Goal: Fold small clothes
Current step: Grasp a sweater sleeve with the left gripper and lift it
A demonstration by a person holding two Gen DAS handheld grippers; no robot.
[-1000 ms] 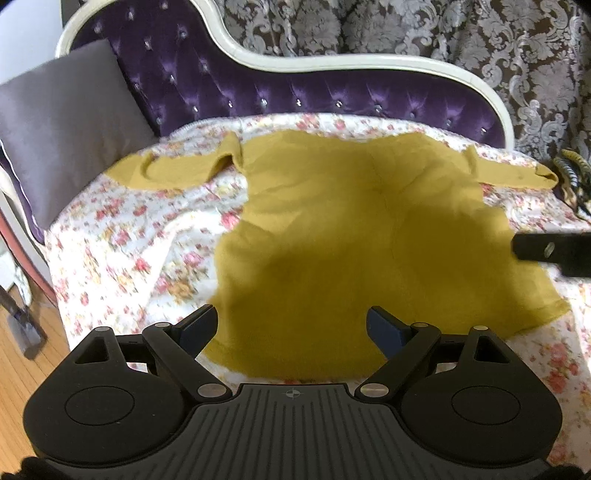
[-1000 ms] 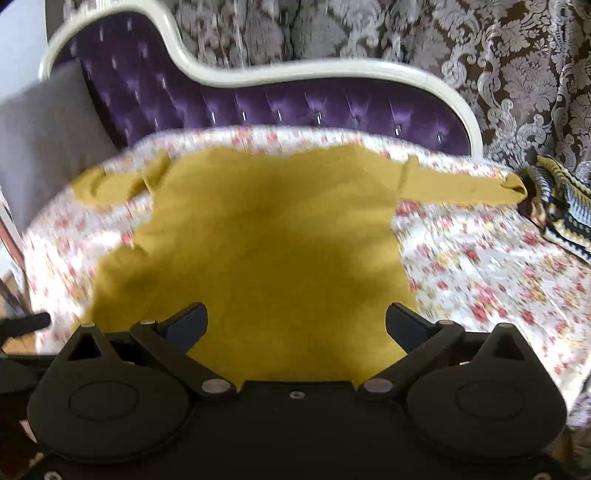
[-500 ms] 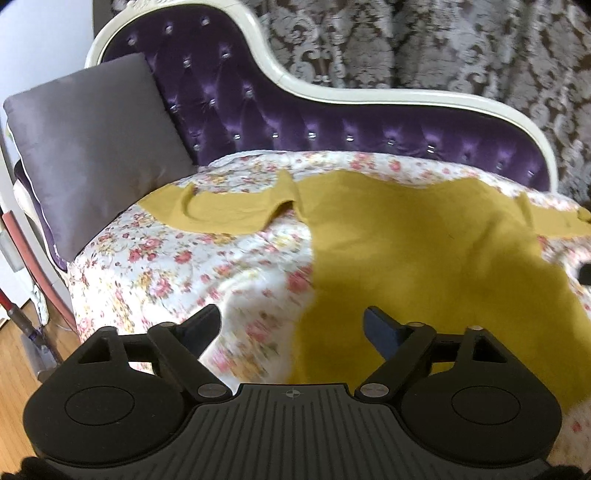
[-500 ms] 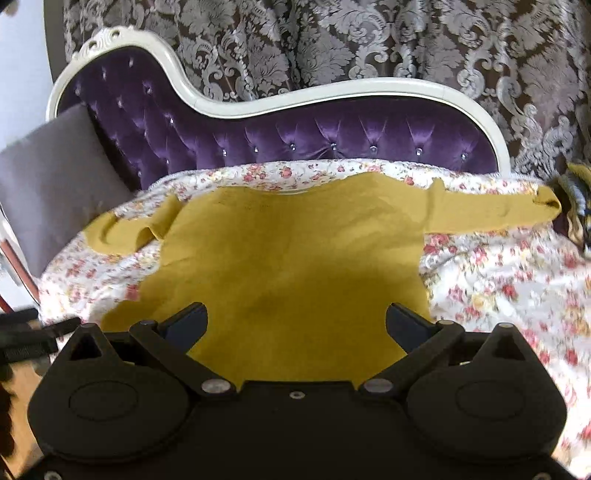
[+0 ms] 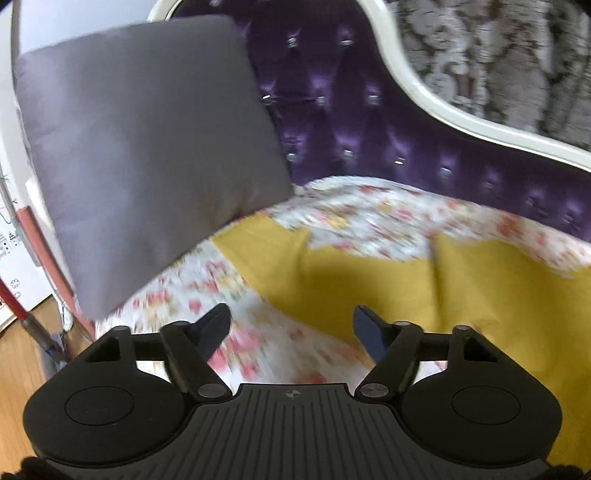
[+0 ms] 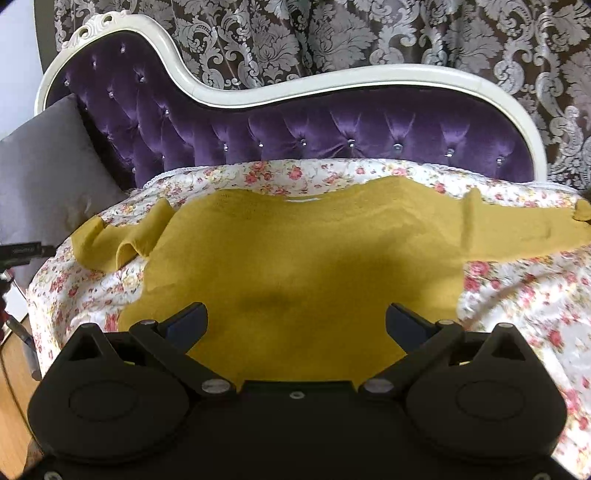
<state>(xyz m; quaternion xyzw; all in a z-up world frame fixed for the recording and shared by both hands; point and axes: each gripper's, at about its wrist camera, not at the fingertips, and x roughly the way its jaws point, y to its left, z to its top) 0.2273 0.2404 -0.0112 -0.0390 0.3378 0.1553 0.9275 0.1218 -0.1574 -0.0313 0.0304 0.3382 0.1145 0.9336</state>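
The mustard-yellow sweater (image 6: 295, 266) lies spread flat, front down or up I cannot tell, on the floral quilt (image 6: 535, 295) that covers the purple tufted chaise (image 6: 332, 136), with its neckline toward the far backrest and its hem toward me. Its left sleeve (image 6: 122, 240) is rumpled and bent near the grey cushion (image 6: 48, 173), while its right sleeve (image 6: 528, 229) stretches out to the far right edge of the quilt. My right gripper (image 6: 295, 321) hangs over the near middle of the sweater's body, fingers spread wide apart and gripping nothing. My left gripper (image 5: 291, 328) hovers over the left side, its fingers also wide apart and empty: the left finger is above bare quilt (image 5: 258, 350), the right finger above the edge of the yellow fabric (image 5: 369, 280). That view is blurred, with the cushion (image 5: 147, 147) looming at the far left. A patterned damask curtain (image 6: 369, 33) hangs behind the chaise.
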